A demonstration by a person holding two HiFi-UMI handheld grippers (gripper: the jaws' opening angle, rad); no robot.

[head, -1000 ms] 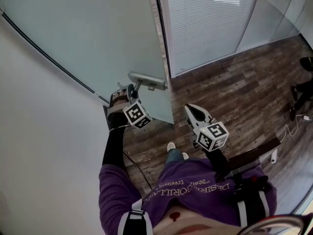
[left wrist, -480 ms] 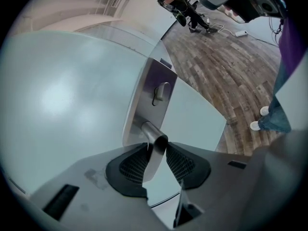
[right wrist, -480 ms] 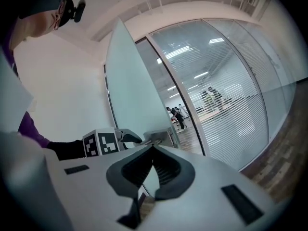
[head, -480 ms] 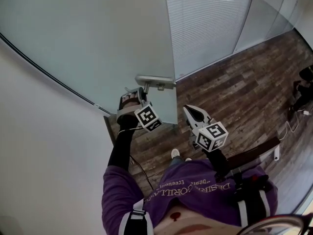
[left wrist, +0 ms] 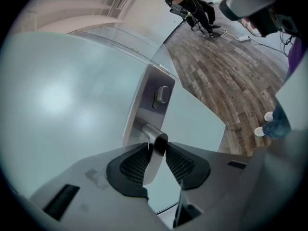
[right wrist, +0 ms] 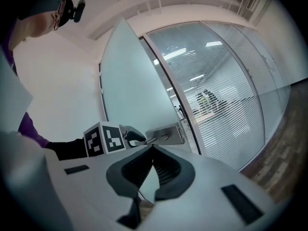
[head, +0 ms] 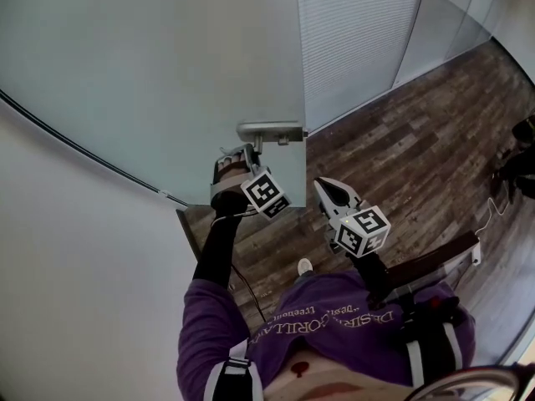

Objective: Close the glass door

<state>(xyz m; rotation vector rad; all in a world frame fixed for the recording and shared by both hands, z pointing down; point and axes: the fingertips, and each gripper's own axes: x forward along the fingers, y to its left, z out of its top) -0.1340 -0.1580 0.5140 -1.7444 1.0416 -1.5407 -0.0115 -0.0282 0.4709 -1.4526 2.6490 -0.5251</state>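
Moved: glass door [head: 167,73] edge sits further right in head view vs 1 s ago and covers more of the blinds partition [head: 359,40]. Door handle [head: 269,130] & left gripper [head: 249,153] have shifted right w/ it.
Left gripper: its jaws have just been closing w/ the lever [left wrist: 155,150] betw. them. Both pads now press the lever's sides, so we call it clamped on the door handle.
Right gripper [right wrist: 153,149]: jaws together, tips meeting, nothing betw. them. It's held free in the air to the right of the left gripper, apart from the door.
Door: frosted, upright, ahead & left of us. Whether it sits fully in its frame, we can't tell.
Handle plate [left wrist: 150,105]: metal, on the door near its free edge, w/ a round lock knob [left wrist: 162,94] above the lever in left gripper view.
Floor [head: 401,140]: dark wood planks, right of the door.
Wall [head: 75,291]: white, left of the door.
Us: purple shirt [head: 334,324], black sleeve [head: 216,249] on the left arm.
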